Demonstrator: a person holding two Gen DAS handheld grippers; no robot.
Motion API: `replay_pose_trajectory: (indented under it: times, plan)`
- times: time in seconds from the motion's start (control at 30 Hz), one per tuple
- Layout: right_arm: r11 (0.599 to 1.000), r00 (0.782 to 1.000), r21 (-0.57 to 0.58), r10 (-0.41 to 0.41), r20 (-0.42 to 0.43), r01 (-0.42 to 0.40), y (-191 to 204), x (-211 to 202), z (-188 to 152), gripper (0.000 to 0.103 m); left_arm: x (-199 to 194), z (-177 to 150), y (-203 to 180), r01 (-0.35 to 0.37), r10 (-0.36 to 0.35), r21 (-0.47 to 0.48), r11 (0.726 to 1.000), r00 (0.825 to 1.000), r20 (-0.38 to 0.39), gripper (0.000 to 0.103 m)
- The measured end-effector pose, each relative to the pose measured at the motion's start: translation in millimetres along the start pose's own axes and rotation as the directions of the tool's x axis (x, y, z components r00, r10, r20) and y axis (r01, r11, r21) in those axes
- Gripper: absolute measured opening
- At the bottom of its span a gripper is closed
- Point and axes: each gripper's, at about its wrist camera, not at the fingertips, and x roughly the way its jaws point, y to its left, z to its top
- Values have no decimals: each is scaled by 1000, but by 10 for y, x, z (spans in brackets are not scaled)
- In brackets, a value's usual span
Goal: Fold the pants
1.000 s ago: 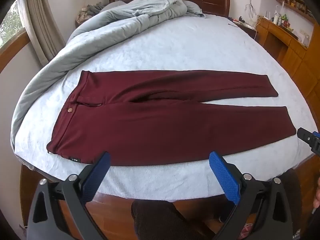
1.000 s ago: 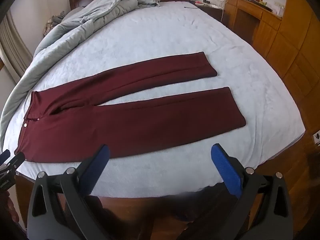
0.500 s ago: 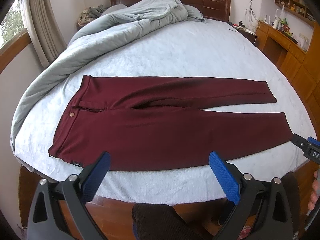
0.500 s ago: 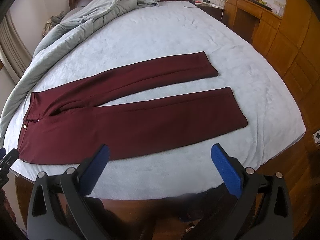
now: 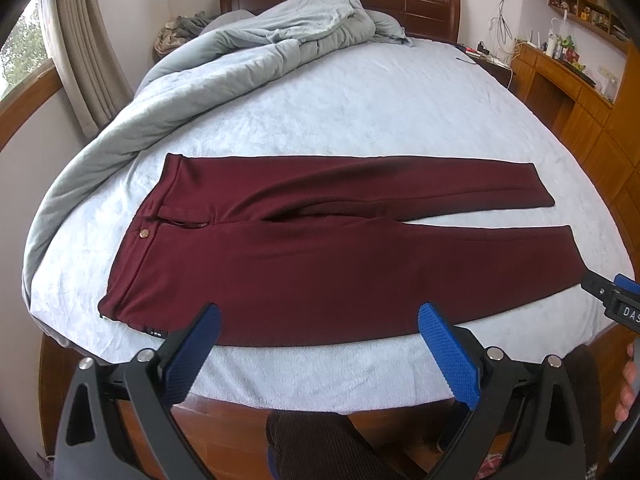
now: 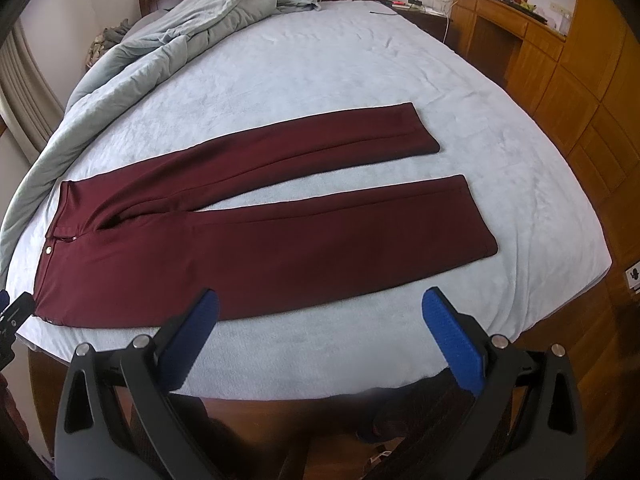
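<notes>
Dark red pants (image 5: 320,256) lie flat on the pale blue bed (image 5: 360,112), waistband to the left with a copper button (image 5: 144,233), both legs stretched to the right and slightly parted. In the right wrist view the same pants (image 6: 260,248) run from lower left to right, hems at the right. My left gripper (image 5: 318,324) hangs open over the near edge of the pants, nothing between its blue pads. Also open and holding nothing, my right gripper (image 6: 320,312) hovers just short of the near leg.
A rumpled grey duvet (image 5: 240,56) is heaped along the left and far side of the bed. A wooden headboard (image 5: 400,4) stands at the back, wooden cabinets (image 6: 560,80) at the right. The bed's wooden front edge and floor lie below the grippers.
Both grippers have pulled back and risen a little, so the pants sit lower and farther from the fingertips in the left view. The pants have not moved.
</notes>
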Motion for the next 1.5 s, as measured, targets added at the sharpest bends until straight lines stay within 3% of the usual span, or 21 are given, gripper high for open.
replay_pose_trajectory:
  times: [1.5]
  plan:
    - [1000,1000,-2,6,0,-6,50,26,2,101,11,33,24,-10,10,6,1000,1000,0,99]
